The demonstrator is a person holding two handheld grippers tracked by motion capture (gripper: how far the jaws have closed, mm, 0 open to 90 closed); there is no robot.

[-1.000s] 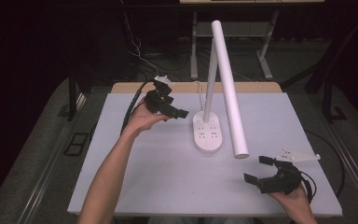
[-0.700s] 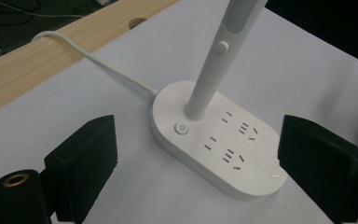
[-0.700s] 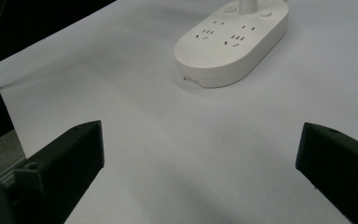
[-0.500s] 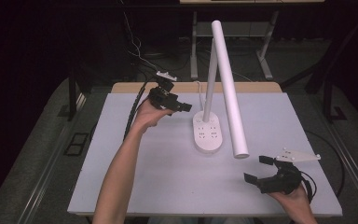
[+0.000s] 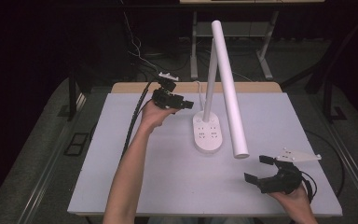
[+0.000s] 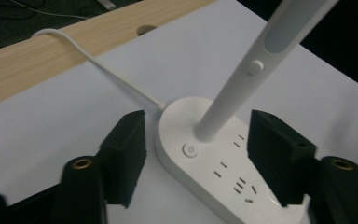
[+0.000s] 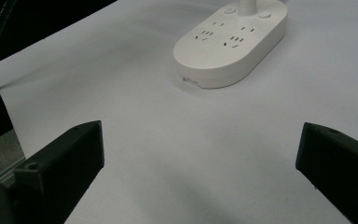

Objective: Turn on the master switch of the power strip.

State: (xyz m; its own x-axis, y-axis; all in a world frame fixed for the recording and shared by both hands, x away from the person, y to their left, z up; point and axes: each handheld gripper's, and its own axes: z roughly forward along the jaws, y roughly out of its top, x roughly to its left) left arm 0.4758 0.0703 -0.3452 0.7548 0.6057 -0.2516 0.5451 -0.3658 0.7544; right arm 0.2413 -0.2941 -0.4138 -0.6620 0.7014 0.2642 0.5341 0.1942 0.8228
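Observation:
A white desk lamp stands mid-table on an oval base (image 5: 208, 133) with built-in sockets; its stem (image 5: 209, 84) rises upright and its long tube head (image 5: 229, 88) slopes down toward the front. My left gripper (image 5: 186, 103) hovers open just left of the stem, held above the table. In the left gripper view the base (image 6: 223, 163) with its power button (image 6: 189, 150) and the stem (image 6: 242, 84) lie between my open jaws. My right gripper (image 5: 257, 169) rests open near the front right, apart from the lamp; the base (image 7: 230, 39) lies ahead of it.
The lamp's white cord (image 6: 102, 70) runs from the base back over a wooden strip (image 5: 196, 87) at the table's far edge. The white tabletop (image 5: 158, 177) spreads out in front. Desk legs and cables stand on the dark floor beyond.
My left gripper has moved a little right and farther back, closer to the lamp stem. The right gripper has stayed in place.

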